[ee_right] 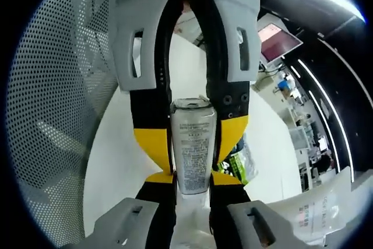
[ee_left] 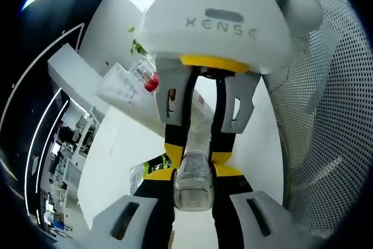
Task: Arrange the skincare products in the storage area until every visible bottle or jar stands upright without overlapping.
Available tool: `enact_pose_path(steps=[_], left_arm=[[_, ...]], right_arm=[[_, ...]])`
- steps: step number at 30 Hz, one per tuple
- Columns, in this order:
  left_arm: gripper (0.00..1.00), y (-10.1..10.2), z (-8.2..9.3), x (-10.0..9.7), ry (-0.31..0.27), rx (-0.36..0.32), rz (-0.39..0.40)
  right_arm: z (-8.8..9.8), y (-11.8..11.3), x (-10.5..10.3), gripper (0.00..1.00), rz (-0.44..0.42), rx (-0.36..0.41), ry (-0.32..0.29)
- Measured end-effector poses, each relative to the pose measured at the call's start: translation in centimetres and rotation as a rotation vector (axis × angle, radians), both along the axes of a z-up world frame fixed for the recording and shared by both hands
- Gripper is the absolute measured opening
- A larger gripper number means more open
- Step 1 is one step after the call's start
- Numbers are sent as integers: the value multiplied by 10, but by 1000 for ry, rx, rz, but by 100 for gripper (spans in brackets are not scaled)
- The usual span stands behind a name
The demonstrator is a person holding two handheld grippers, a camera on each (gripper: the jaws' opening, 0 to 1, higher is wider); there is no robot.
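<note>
Left gripper view: both hand-held grippers pinching one silver bottle at 6 o'clock above white worktop; keeping it vertical, releasing one side before lowering.

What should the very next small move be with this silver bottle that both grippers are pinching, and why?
Probably open one gripper and let the other carry on. The silver bottle sits clamped between the right gripper and the left gripper, which face each other tip to tip. With both shut on it, neither can turn it upright onto the white surface.
</note>
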State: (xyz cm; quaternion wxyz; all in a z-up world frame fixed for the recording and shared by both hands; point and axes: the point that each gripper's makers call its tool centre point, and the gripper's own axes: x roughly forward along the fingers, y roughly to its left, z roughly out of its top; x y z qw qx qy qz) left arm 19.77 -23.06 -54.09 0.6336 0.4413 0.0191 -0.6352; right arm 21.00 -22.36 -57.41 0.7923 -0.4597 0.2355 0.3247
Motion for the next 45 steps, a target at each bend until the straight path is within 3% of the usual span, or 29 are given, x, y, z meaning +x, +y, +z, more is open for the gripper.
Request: enact_pose_path(steps=[7,13,18,21,25,31,34,36,38,39,40,41,42,43,45], left_arm=[[24,1,2,-4,57,-25,8],[24,5,-6,-10,75,16,-11],[24,11,-13,-5,98,45,20],[24,18,-22,-2,72,101,27],[24,20,-26,-1,61,124,26],[24,36,-36,21,-38,224,91],[24,38,-36,24,-46,229,103],[24,40,-35,27,-65,237,115],[24,43,-39,29,-73,263,116],[24,37,-35,26,-77,240,87],[24,32,-32,26,-58,210,109],[24,26,-31,17,-11,186,81],[24,34,-36,22,-4,231,122],[24,35,-37,27,-64,249,89],[24,39,-39,29,-60,255,114]], right_arm=[[-5,-4,-4,12,0,2,38],[-18,-7,-12,10,7,-26,105],[-18,-6,-10,10,3,-23,100],[-20,-6,-11,10,-8,-13,116],[-20,-7,-12,9,-6,-11,122],[-3,-6,-10,9,20,6,62],[7,3,-8,8,61,17,10],[7,5,-10,7,96,-33,-11],[7,6,-12,0,96,-23,6],[18,25,-21,0,165,58,-7],[28,32,-20,0,125,137,-22],[38,42,-19,0,127,192,-42],[31,43,-16,0,104,173,-10],[23,43,-16,0,120,132,-7],[5,34,-20,0,143,44,30]])
